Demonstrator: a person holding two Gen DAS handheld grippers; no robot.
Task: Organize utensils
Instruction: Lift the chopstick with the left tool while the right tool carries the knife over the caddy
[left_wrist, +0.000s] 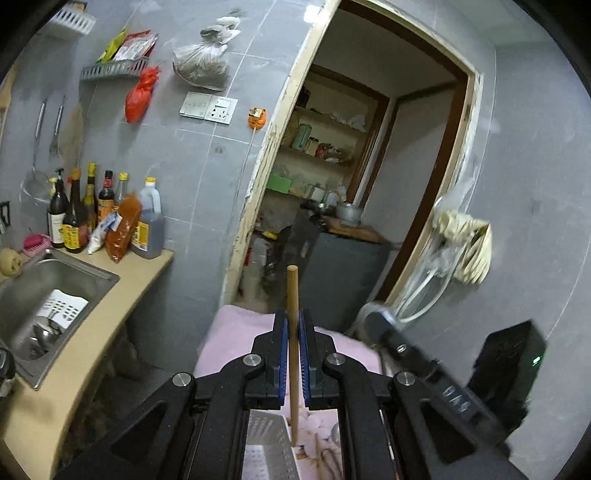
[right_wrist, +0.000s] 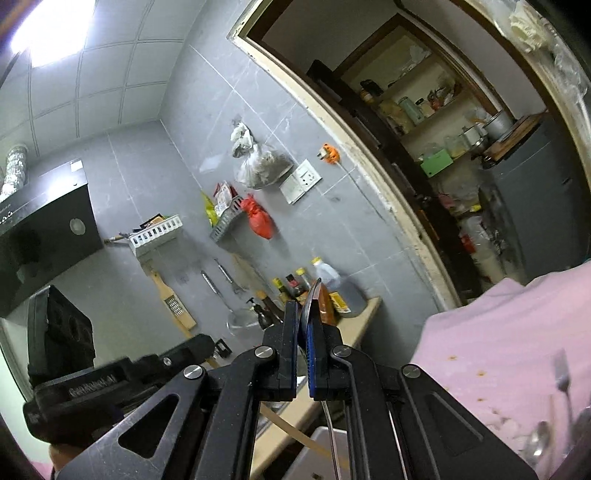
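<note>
My left gripper (left_wrist: 293, 325) is shut on a wooden chopstick (left_wrist: 293, 295) that stands upright between the blue pads; its lower end hangs over a white perforated utensil basket (left_wrist: 267, 439). My right gripper (right_wrist: 303, 317) is shut on a thin metal utensil (right_wrist: 314, 295), seen edge-on, its handle (right_wrist: 330, 432) running down toward the same white basket (right_wrist: 317, 454). A fork (right_wrist: 562, 373) and a spoon (right_wrist: 537, 443) lie on the pink cloth (right_wrist: 498, 332) at the right. The other gripper's body (left_wrist: 424, 365) shows at the right of the left wrist view.
A steel sink (left_wrist: 55, 284) sits in a beige counter (left_wrist: 110, 317) at the left, with sauce bottles (left_wrist: 107, 214) behind it. Baskets, bags and hanging tools line the grey tiled wall (left_wrist: 192, 166). A doorway (left_wrist: 351, 166) opens to a pantry. A range hood (right_wrist: 40, 225) hangs at the left.
</note>
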